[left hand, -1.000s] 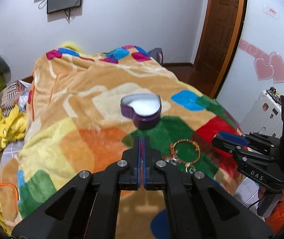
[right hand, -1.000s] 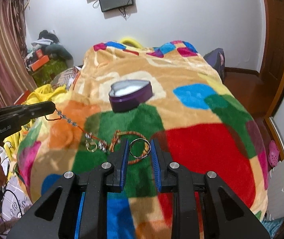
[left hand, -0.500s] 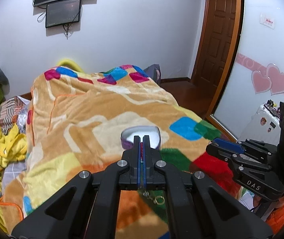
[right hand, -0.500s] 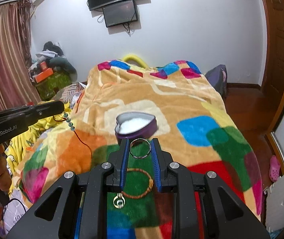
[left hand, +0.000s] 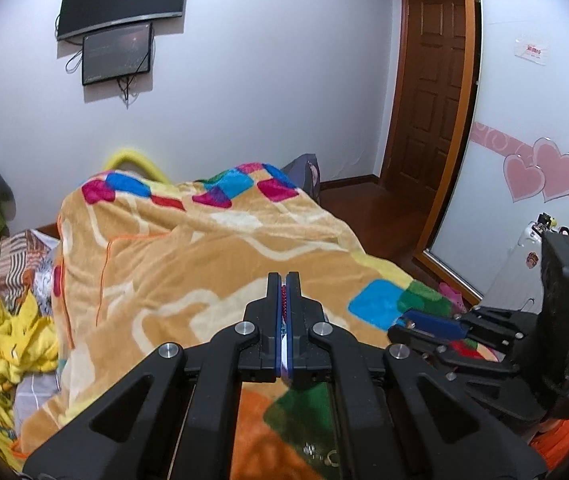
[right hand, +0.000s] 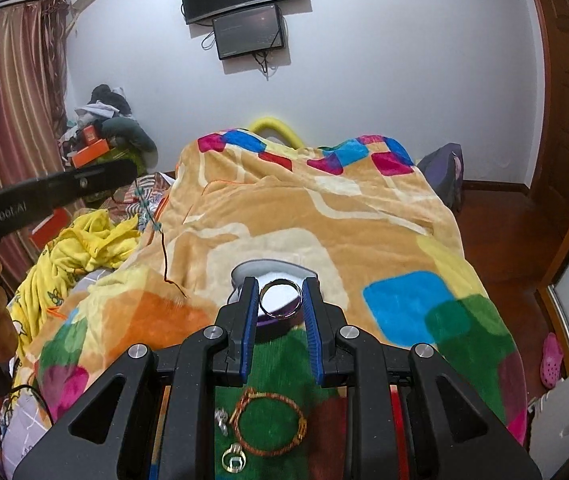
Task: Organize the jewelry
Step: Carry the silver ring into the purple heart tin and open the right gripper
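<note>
My right gripper pinches a silver ring just above the heart box. My left gripper squeezes a red beaded string.

I look across a bed under a patchwork blanket toward a white wall with two dark screens, a brown wooden door over reddish wood floor on my right, striped curtains on my left.

Glossy metal ring, fuzzy plush blanket, matt black plastic tongs, polished wooden door.
</note>
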The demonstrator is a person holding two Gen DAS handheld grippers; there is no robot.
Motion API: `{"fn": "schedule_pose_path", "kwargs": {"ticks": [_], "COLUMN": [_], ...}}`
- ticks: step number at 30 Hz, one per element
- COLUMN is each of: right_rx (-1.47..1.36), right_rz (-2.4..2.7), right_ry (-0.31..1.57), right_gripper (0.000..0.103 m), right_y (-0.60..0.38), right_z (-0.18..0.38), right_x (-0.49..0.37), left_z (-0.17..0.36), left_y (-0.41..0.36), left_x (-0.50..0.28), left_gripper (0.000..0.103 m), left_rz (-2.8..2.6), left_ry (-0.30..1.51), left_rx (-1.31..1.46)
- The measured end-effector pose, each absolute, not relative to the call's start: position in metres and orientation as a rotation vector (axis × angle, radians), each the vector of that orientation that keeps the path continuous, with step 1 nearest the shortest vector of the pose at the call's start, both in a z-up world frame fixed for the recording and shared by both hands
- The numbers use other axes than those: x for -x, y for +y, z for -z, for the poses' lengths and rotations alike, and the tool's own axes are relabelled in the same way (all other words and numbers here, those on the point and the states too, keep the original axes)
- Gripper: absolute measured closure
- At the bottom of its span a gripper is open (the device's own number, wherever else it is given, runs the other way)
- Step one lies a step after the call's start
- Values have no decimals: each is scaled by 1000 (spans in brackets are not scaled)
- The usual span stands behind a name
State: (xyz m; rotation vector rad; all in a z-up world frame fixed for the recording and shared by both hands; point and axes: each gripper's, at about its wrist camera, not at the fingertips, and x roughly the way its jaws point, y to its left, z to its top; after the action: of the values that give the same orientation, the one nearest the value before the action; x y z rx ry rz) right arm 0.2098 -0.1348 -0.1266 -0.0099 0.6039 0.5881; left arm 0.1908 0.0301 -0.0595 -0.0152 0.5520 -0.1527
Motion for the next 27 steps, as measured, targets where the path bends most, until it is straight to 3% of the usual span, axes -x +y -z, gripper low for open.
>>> {"fn": "schedule_pose_path", "kwargs": {"ticks": [11,27], "right_rx": [17,43], "right_rz": [-601,-643], "right_ry": [605,703], "right_gripper": [83,83], "right_y": [-125,-117], "right_z": [129,157], "right_x": [-236,-270], "left_z": [65,155], "left_y": [20,21], "left_x": [-223,-271], "left_gripper": [103,103], "left_rz": [213,261], "left_ry": [548,807], "left_rx": [36,71]}}
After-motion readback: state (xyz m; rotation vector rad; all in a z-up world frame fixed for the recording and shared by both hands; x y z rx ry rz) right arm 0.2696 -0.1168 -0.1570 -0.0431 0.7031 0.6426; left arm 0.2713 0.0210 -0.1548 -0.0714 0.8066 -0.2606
